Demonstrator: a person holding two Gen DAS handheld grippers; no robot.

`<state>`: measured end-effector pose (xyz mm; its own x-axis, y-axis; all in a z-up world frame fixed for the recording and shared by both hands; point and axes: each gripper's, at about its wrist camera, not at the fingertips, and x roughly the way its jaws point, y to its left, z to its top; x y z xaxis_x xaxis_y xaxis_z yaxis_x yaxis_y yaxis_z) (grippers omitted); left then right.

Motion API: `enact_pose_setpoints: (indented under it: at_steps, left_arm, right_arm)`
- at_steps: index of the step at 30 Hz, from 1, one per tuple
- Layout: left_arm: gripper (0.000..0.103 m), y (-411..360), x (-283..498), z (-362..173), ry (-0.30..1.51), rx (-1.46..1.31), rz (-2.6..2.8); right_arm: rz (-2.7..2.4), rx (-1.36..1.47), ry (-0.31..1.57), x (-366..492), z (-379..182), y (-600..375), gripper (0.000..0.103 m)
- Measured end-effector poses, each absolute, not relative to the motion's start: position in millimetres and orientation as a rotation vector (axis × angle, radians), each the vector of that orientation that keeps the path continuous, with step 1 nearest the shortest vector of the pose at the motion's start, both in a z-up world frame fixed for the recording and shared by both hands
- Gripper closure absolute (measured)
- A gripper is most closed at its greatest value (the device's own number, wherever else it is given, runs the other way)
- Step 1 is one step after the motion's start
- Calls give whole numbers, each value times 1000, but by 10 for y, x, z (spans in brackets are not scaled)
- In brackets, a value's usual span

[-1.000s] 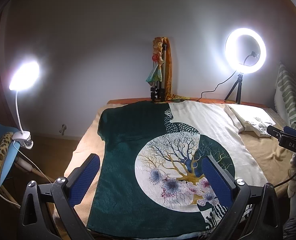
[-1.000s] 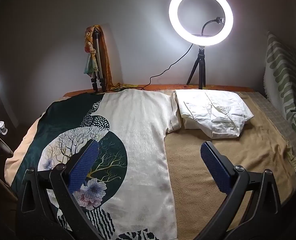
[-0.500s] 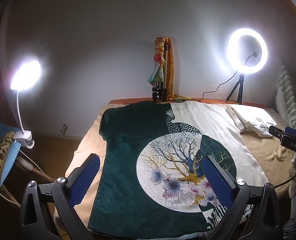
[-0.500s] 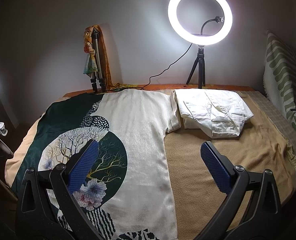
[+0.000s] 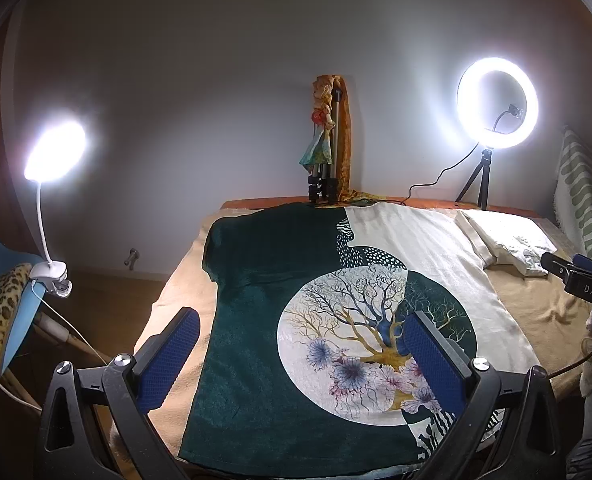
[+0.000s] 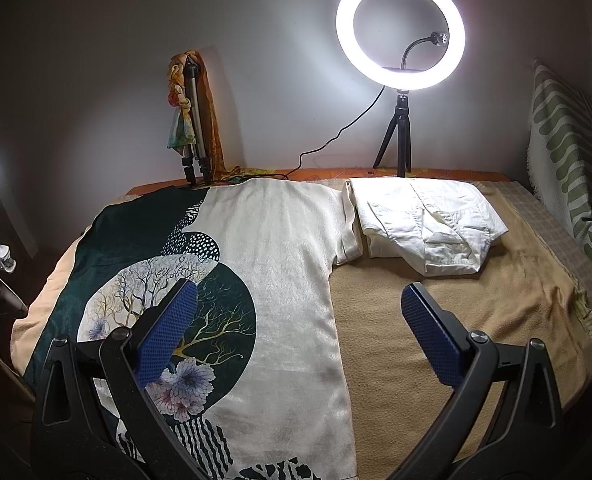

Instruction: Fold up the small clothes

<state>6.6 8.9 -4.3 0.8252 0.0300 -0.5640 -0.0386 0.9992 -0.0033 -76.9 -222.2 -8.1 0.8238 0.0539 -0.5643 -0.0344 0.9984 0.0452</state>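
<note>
A T-shirt (image 5: 296,280), half dark green and half cream with a round tree-and-flower print, lies spread flat on the tan blanket (image 5: 536,304); it also shows in the right wrist view (image 6: 280,248). My left gripper (image 5: 302,354) is open and empty, held above the shirt's near hem. My right gripper (image 6: 298,332) is open and empty, above the shirt's cream right edge and the blanket (image 6: 436,300). The right gripper's tip shows at the right edge of the left wrist view (image 5: 576,276).
A folded white garment (image 6: 428,224) lies at the back right beside the shirt's sleeve. A ring light on a tripod (image 6: 400,32) and a draped tripod (image 6: 192,120) stand along the back wall. A clip lamp (image 5: 52,156) is at the left, a striped cushion (image 6: 568,152) at the right.
Both views have barely shifted. The shirt lies as before and both grippers stay open.
</note>
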Motion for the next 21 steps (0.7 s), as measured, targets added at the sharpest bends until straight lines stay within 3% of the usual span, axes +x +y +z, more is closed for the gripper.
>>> enact_pose_setpoints:
  at_steps: [21]
  left_arm:
    - [1, 136, 75, -55, 602, -15, 38]
  right_arm:
    - [47, 34, 602, -759, -77, -2214, 0]
